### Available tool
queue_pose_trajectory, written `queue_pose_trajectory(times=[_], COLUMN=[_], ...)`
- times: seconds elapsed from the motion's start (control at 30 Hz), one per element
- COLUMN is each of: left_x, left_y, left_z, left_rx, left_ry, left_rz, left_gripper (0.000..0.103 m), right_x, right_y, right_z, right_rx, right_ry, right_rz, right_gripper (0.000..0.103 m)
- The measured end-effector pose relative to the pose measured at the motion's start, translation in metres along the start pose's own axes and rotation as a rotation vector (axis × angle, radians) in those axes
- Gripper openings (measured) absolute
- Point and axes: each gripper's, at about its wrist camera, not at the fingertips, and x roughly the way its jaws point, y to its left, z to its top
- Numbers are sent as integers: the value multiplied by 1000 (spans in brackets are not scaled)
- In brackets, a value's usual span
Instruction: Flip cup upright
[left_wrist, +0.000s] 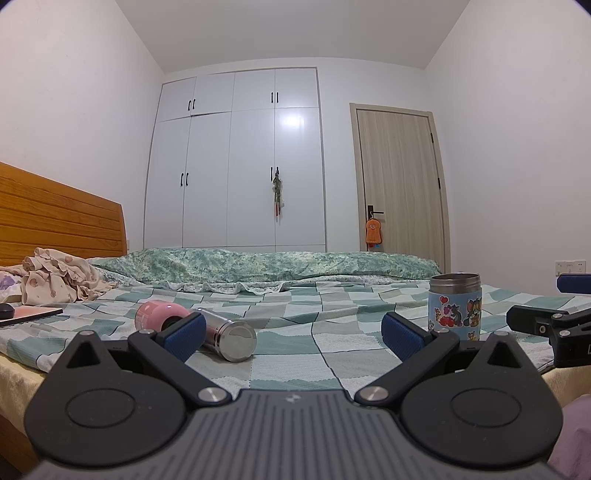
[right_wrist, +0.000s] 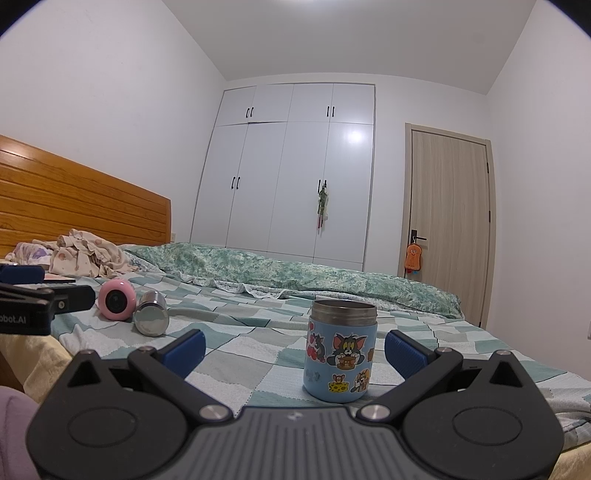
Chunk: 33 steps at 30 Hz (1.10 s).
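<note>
A light blue cup (right_wrist: 340, 350) with cartoon stickers and a steel rim stands upright on the checked bedspread (right_wrist: 258, 332), between my right gripper's (right_wrist: 295, 349) open fingers, nearer the right one. It also shows in the left wrist view (left_wrist: 455, 306), at the right. A steel flask (left_wrist: 225, 334) lies on its side beside a pink cup (left_wrist: 157, 314), also on its side. My left gripper (left_wrist: 293, 334) is open and empty; its left finger (left_wrist: 184, 338) overlaps both in the view. They show in the right wrist view too, the flask (right_wrist: 150, 318) and the pink cup (right_wrist: 116, 299).
A heap of cloth (left_wrist: 59, 282) and a dark flat thing (left_wrist: 29, 314) lie at the left by the wooden headboard (left_wrist: 59, 218). A green quilt (left_wrist: 258, 266) is bunched along the bed's far side. A white wardrobe (left_wrist: 236, 158) and a door (left_wrist: 399, 184) stand behind.
</note>
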Motion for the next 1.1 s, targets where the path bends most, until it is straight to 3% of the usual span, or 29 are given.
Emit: queue_pose_trajectory(times=[0.33, 0.7, 0.97, 1.1], left_x=[3, 10, 43, 68], left_y=[-1, 15, 48, 73], left_z=[4, 19, 47, 54], left_rx=[7, 7, 42, 56], left_ry=[4, 20, 37, 81], left_rz=[-2, -17, 19, 46], left_gripper=[103, 103, 103, 103], right_x=[1, 28, 85, 127], right_y=[1, 4, 23, 41], right_z=[2, 25, 64, 80], right_rx=[-12, -10, -26, -55], right_ry=[9, 40, 74, 107], right_rz=[-3, 145, 291, 352], right_gripper=[103, 103, 103, 103])
